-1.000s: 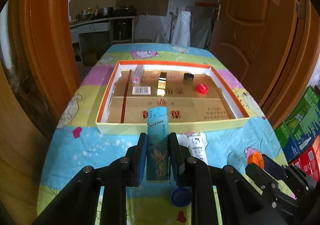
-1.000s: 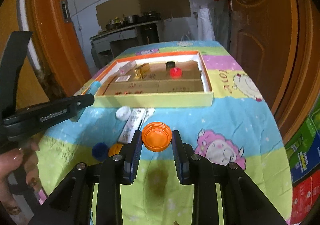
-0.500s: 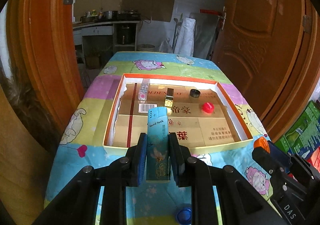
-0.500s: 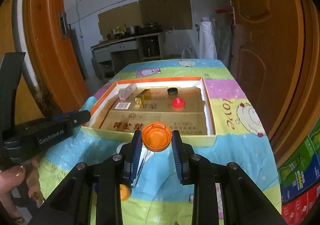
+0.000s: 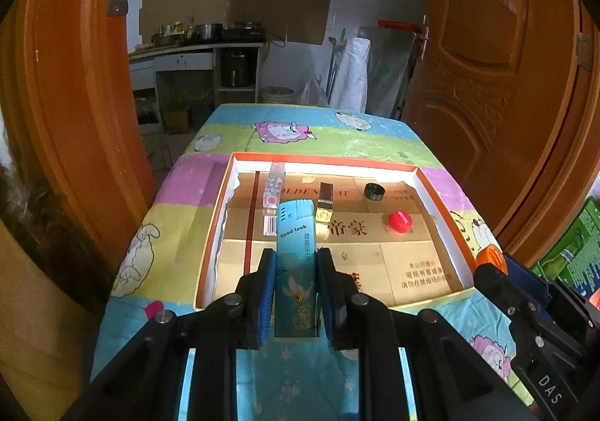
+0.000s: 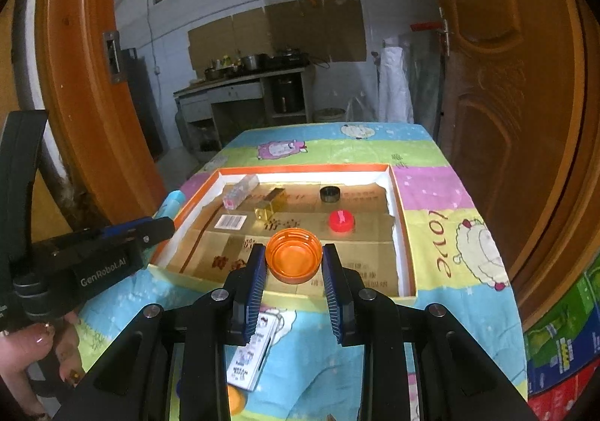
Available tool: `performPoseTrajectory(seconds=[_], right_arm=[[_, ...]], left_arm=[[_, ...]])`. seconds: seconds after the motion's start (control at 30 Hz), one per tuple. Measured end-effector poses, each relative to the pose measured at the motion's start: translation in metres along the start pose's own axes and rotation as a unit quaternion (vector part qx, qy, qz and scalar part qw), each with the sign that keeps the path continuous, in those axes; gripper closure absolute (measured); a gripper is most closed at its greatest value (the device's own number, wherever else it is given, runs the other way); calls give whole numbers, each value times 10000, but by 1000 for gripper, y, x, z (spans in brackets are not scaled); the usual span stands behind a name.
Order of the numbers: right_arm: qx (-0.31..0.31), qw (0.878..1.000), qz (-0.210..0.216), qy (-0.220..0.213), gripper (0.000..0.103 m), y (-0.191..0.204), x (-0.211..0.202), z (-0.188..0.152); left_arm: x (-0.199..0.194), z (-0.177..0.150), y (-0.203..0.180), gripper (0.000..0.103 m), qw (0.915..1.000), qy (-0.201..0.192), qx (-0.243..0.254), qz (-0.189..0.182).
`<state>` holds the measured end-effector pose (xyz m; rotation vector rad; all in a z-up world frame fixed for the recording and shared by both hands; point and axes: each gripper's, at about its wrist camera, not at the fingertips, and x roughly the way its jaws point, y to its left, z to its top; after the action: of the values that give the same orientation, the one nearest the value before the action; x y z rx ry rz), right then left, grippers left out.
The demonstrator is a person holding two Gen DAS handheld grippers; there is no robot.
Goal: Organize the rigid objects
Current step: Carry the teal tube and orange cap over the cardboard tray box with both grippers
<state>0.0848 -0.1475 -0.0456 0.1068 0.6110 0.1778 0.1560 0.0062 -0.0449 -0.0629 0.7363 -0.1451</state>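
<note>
The left claw (image 5: 294,293) pinches a slim blue box (image 5: 296,263) by its long sides, held over the tray's (image 5: 442,196) near edge. The right claw (image 6: 293,263) pinches an orange cap (image 6: 293,258) across its rim, also over the near edge. Both look light, stiff and slick, so I'd say grips should stay square.

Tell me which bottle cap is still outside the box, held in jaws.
The orange cap, clamped open side up in the right gripper. The red cap and the black cap already lie inside the box.
</note>
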Motion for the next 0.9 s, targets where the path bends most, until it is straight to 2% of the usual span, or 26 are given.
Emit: performPoseTrajectory(seconds=[0.9], right_arm=[[-133,9999,45,-64,72,0,49,36]], left_arm=[[38,32,13,81,9999,-35,-49,92]])
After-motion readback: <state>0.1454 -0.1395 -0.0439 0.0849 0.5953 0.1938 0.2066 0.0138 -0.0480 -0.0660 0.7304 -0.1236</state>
